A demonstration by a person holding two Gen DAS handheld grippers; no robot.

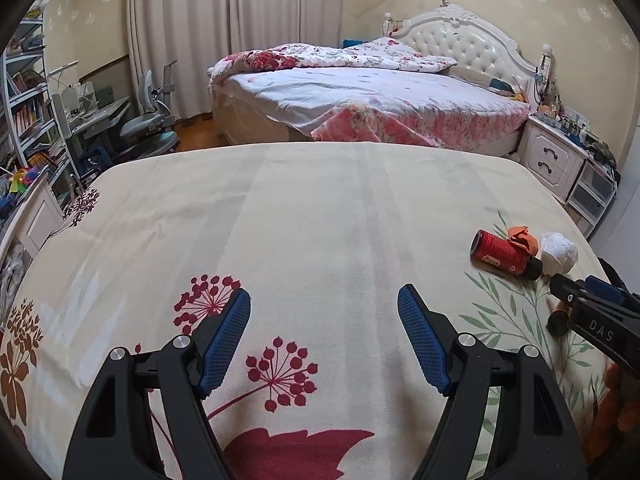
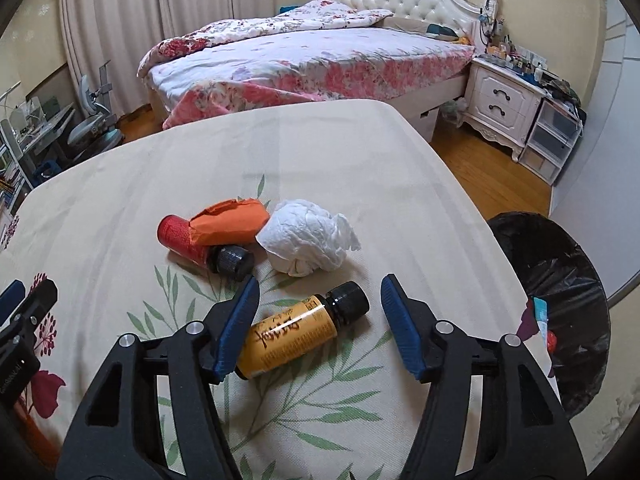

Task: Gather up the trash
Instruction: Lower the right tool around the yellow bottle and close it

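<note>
On the cream floral tablecloth (image 2: 320, 152) lie a yellow bottle (image 2: 288, 332) with a black cap, a red bottle (image 2: 180, 236), a crumpled orange paper (image 2: 232, 222) resting on the red bottle, and a white tissue wad (image 2: 308, 240). My right gripper (image 2: 320, 282) is open around the yellow bottle; its left pad (image 2: 236, 328) is close to the bottle's base, its right pad clearly apart. My left gripper (image 1: 324, 292) hangs open over bare cloth with nothing between its fingers. In the left wrist view the red bottle (image 1: 504, 254), orange paper (image 1: 522, 240) and tissue (image 1: 560, 254) lie far right, beside the right gripper (image 1: 576, 300).
A bin lined with a black bag (image 2: 568, 272) stands at the table's right edge, with some litter inside. Beyond the table are a bed (image 2: 312, 60), a white nightstand (image 2: 500, 100), wooden floor, and a desk with a chair (image 1: 152, 120) at the left.
</note>
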